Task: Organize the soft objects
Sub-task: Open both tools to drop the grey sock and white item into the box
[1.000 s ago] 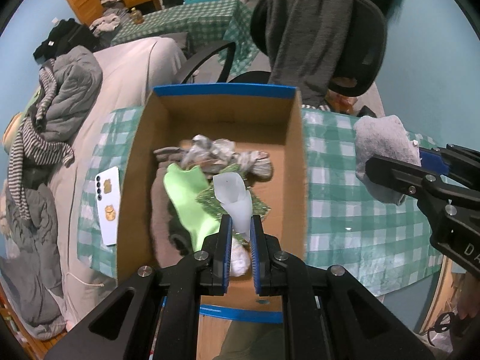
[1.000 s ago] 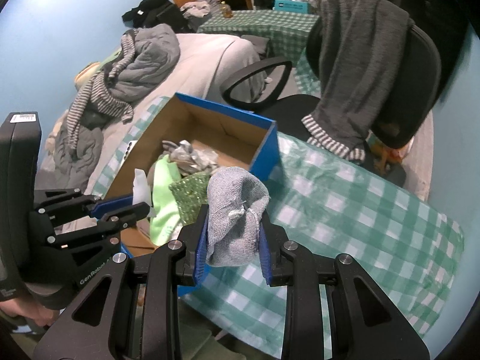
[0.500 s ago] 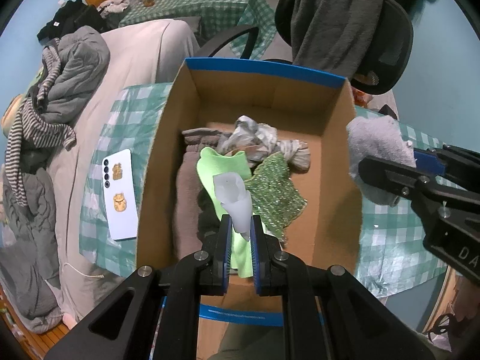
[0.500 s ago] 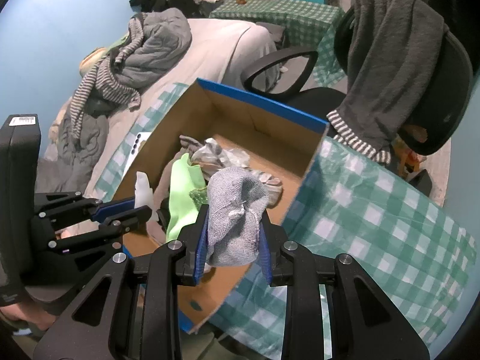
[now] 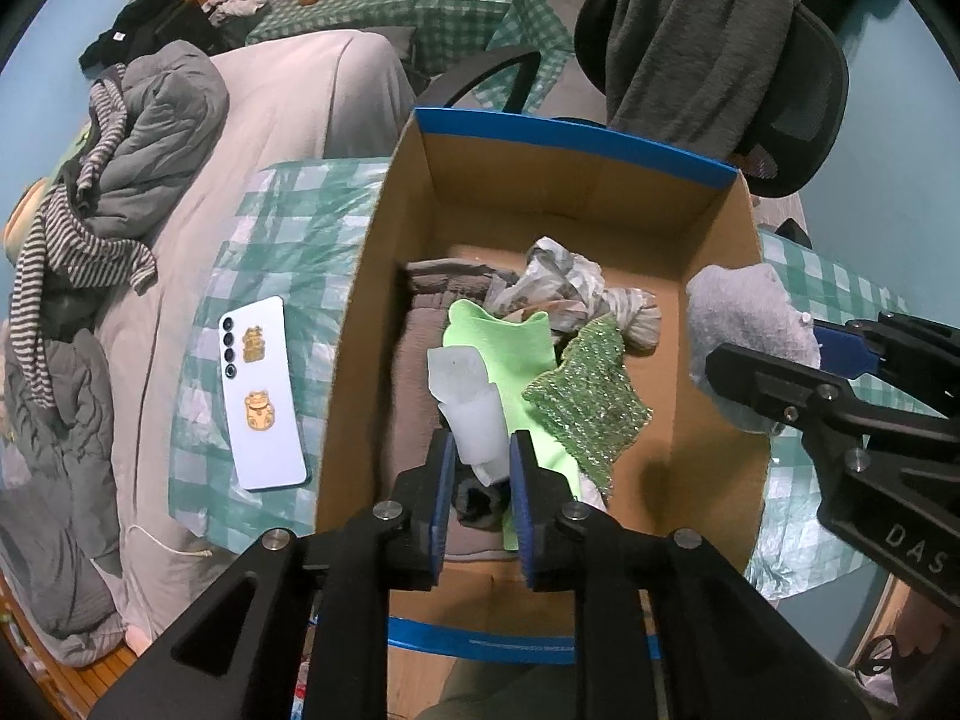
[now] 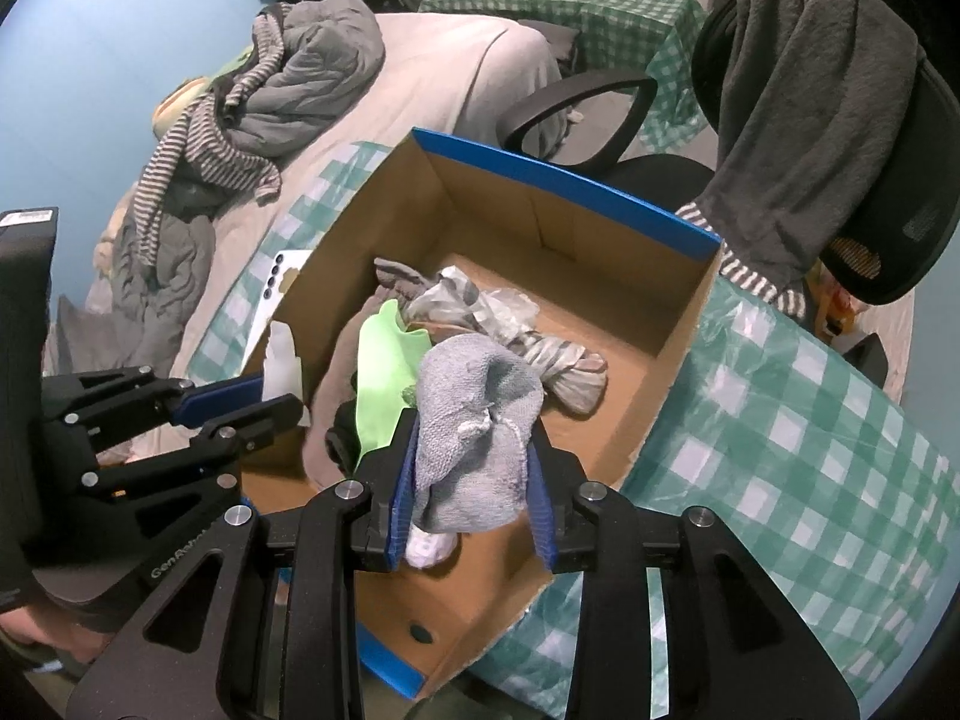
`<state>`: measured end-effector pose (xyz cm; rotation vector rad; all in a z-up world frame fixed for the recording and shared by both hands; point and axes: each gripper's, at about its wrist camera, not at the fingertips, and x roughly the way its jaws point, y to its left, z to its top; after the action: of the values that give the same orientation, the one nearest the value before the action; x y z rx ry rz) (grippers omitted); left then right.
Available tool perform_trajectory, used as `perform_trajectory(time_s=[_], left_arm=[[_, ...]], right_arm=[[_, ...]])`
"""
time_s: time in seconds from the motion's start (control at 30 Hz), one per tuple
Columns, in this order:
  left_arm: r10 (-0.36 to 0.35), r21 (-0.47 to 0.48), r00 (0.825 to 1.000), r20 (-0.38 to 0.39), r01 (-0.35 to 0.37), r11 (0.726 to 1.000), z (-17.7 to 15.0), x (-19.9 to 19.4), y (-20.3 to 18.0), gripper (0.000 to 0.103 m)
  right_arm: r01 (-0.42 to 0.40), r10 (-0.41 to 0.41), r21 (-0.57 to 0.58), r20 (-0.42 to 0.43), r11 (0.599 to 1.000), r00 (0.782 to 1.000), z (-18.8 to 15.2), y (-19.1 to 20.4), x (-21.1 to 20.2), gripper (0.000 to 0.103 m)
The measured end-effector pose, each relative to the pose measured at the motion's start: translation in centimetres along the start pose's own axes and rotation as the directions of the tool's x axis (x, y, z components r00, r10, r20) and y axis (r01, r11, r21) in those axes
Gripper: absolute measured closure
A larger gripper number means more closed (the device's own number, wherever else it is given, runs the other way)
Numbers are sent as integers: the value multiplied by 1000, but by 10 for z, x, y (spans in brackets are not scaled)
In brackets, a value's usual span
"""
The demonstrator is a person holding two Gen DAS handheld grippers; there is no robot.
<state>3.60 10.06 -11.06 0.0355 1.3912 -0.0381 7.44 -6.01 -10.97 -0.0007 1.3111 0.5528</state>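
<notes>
Presently two soft items hang over the cardboard box [image 5: 384, 276]. Left tongs [image 5: 478, 483] point down into it with a pale translucent pouch [image 5: 468, 402] between the pads; jaws are opening, the pouch looks barely touched, slipping free. Right tongs [image 6: 471, 486] carry a grey knit sock [image 6: 474, 432] above the box's near corner; jaws are opening too, though the sock's bulk fills the gap and brushes both pads.

Box contents: a lime-green cloth [image 5: 510, 348], a sparkly green knit piece [image 5: 591, 402], a knotted grey-white rag [image 5: 576, 294], brown folded fabric [image 5: 420, 360] underneath.

Box sits on a green-checked table [image 6: 810, 450]. A white phone [image 5: 261, 390] lies just beside its left wall. Bed with heaped clothes and an office chair [image 6: 870, 180] behind.

Risks, as judged:
- Sock hangs near the box's front wall; released here it may catch the rim and drop outside.
- Knit may snag on a pad and cling as the jaws part.
- Both tongs are close together over one box; a knock is possible when they withdraw.
</notes>
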Motion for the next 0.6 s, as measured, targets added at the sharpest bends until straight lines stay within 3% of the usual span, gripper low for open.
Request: perform_trajectory(time_s=[0.07, 0.17, 0.23, 0.4, 0.5, 0.6], left_arm=[[8, 3, 1000, 2, -8, 1000, 1, -1, 1, 74], [23, 10, 1000, 17, -23, 1000, 1, -6, 1, 70], [26, 9, 999, 20, -26, 1000, 1, -9, 2, 60], [28, 3, 999, 40, -28, 1000, 1, -23, 3, 55], [41, 5, 998, 48, -41, 999, 1, -33, 1, 43], [46, 7, 996, 71, -47, 999, 1, -47, -2, 42]], right_arm=[[4, -4, 0, 3, 1000, 1000, 1, 1, -1, 64], [11, -11, 4, 5, 1000, 1000, 3, 2, -3, 54], [17, -17, 6, 15, 1000, 1000, 4, 3, -7, 51], [36, -36, 20, 39, 999, 999, 5, 2, -22, 41], [54, -56, 30, 67, 998, 996, 6, 2, -37, 37], [64, -67, 37, 87, 997, 994, 7, 3, -49, 34]])
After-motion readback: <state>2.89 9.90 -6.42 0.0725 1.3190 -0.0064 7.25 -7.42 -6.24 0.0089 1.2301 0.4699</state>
